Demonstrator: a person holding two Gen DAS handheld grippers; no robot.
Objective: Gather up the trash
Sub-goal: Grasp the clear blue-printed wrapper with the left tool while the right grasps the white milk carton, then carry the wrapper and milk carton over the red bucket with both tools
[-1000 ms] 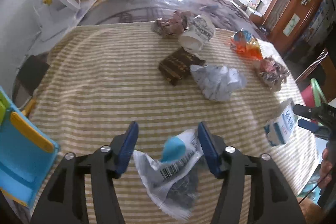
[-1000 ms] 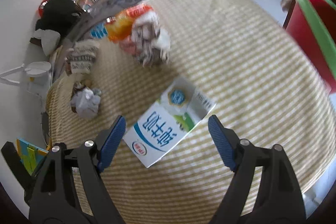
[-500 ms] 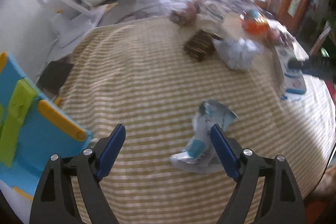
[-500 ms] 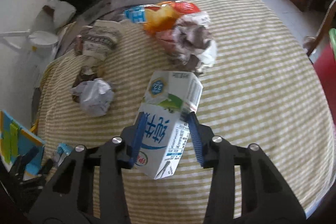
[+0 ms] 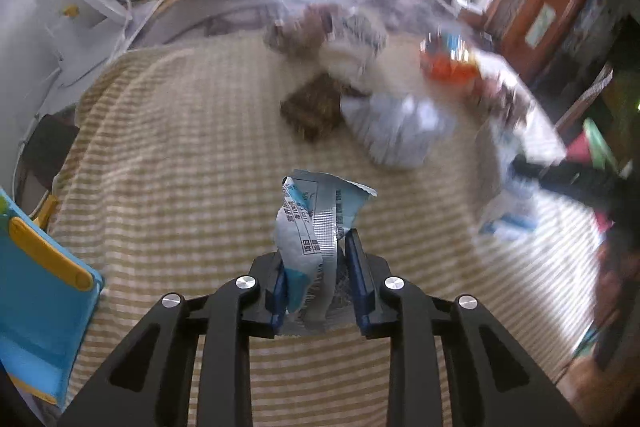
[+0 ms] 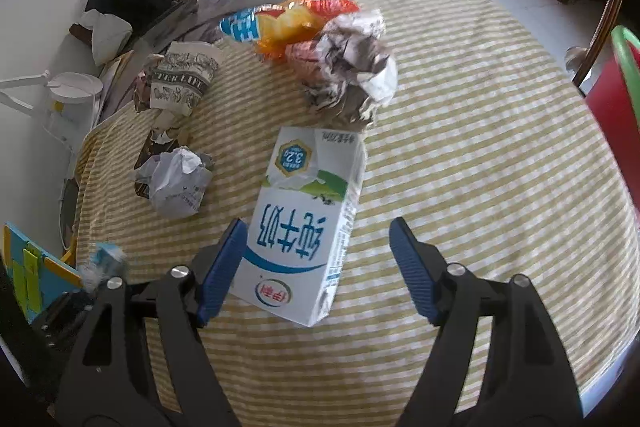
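My left gripper (image 5: 316,287) is shut on a crumpled silver and blue wrapper (image 5: 316,223) and holds it above the striped tablecloth (image 5: 180,167). My right gripper (image 6: 320,267) is open, its jaws standing either side of a white and blue milk carton (image 6: 304,223) that lies on the cloth, the left jaw close to it. More trash lies further off: a crumpled white paper ball (image 6: 174,183), a printed paper cup (image 6: 180,79), an orange snack bag (image 6: 296,23) and a crumpled printed paper (image 6: 348,67). A brown packet (image 5: 314,107) shows in the left wrist view.
A red bin with a green rim (image 6: 618,87) stands beyond the table's right edge. A blue and yellow plastic object (image 5: 36,299) sits at the left edge. A wooden chair (image 6: 604,23) and a white fan (image 6: 68,99) stand around the table.
My left gripper has shut on the wrapper and lifted it. My right gripper, shut on the milk carton half a second ago, has opened and the carton lies on the cloth.
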